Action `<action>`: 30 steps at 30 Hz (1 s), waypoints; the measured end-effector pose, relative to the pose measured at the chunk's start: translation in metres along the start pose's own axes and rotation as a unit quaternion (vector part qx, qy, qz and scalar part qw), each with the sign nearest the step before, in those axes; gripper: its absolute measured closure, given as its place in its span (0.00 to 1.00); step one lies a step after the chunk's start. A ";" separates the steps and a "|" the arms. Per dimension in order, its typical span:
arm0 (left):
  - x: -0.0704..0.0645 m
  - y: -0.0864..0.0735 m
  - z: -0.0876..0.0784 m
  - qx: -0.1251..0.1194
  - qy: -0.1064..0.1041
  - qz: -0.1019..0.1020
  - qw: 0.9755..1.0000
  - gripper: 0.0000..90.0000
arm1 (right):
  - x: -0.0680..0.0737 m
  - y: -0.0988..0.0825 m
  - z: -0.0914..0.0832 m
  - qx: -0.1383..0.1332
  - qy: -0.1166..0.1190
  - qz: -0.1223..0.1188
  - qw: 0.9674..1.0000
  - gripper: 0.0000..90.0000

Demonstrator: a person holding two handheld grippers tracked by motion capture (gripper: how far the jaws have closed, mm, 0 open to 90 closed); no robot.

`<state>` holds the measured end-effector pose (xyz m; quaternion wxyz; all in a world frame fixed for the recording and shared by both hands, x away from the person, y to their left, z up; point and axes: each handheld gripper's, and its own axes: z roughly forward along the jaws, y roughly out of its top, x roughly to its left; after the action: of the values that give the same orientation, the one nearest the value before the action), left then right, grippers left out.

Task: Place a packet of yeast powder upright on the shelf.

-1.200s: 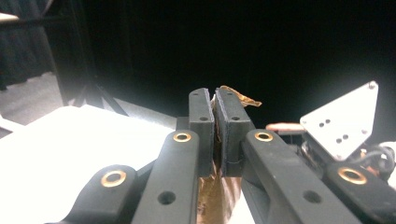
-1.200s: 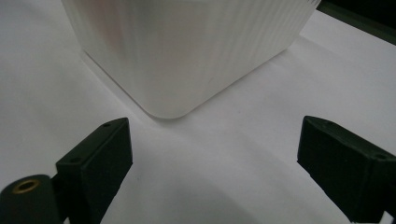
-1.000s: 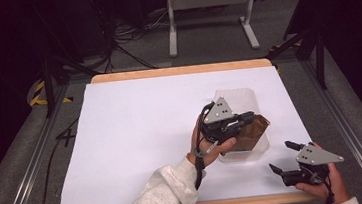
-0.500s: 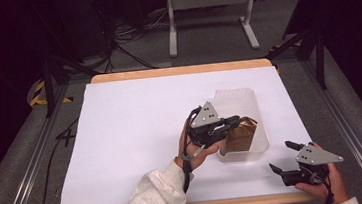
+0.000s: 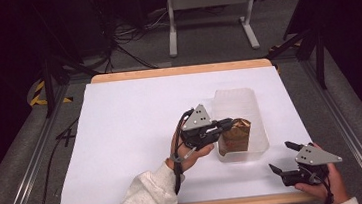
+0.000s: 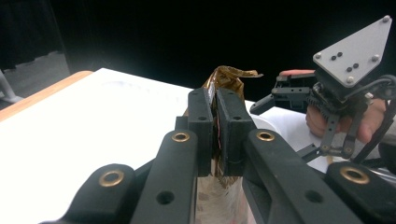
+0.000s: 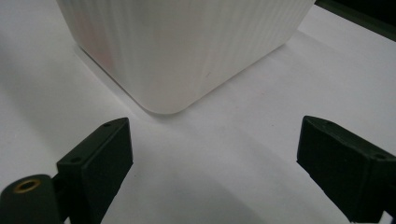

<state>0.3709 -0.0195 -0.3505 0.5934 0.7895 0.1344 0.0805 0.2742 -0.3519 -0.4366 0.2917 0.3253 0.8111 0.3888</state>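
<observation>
A crinkled brown and gold packet [image 5: 236, 136] stands upright in the near end of a translucent plastic tub [image 5: 236, 99]. My left gripper [image 5: 228, 124] reaches in from the tub's left side, shut on the packet's upper part. In the left gripper view the two jaws [image 6: 215, 100] pinch the thin foil, and the packet's crumpled top [image 6: 232, 74] sticks up above them. My right gripper [image 5: 280, 156] rests open by the table's front right corner, nothing between its jaws [image 7: 215, 140]. It faces the tub's near corner [image 7: 187, 46] and is seen farther off in the left gripper view [image 6: 268, 93].
The tub sits right of centre on a white sheet [image 5: 135, 121] that covers the wooden table. The far half of the tub is bare. A metal stand [image 5: 210, 8] and cables lie on the floor beyond the table.
My left gripper has shifted to the left and slightly down, carrying the packet with it to the tub's near left side. The right gripper has stayed put.
</observation>
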 end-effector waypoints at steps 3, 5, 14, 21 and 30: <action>0.000 0.000 0.002 -0.002 -0.001 0.000 1.000 0.95 | 0.000 0.000 0.000 0.000 -0.001 0.002 1.000 0.12; 0.000 0.000 0.003 -0.002 -0.004 0.001 1.000 0.95 | 0.000 0.000 0.001 0.002 0.000 0.003 1.000 0.12; -0.005 0.003 0.006 0.007 -0.001 0.018 1.000 0.93 | 0.000 0.000 0.000 -0.001 -0.001 0.002 1.000 0.12; -0.005 0.004 0.006 0.010 0.005 0.020 1.000 0.88 | 0.000 0.000 0.000 -0.003 -0.001 0.003 1.000 0.12; -0.009 0.008 0.003 0.029 0.034 0.052 0.998 0.63 | 0.000 0.000 -0.001 -0.005 -0.004 0.002 1.000 0.13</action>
<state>0.3639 -0.0274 -0.3439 0.5601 0.8092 0.1161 0.1340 0.2739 -0.3526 -0.4356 0.2963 0.3269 0.8074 0.3918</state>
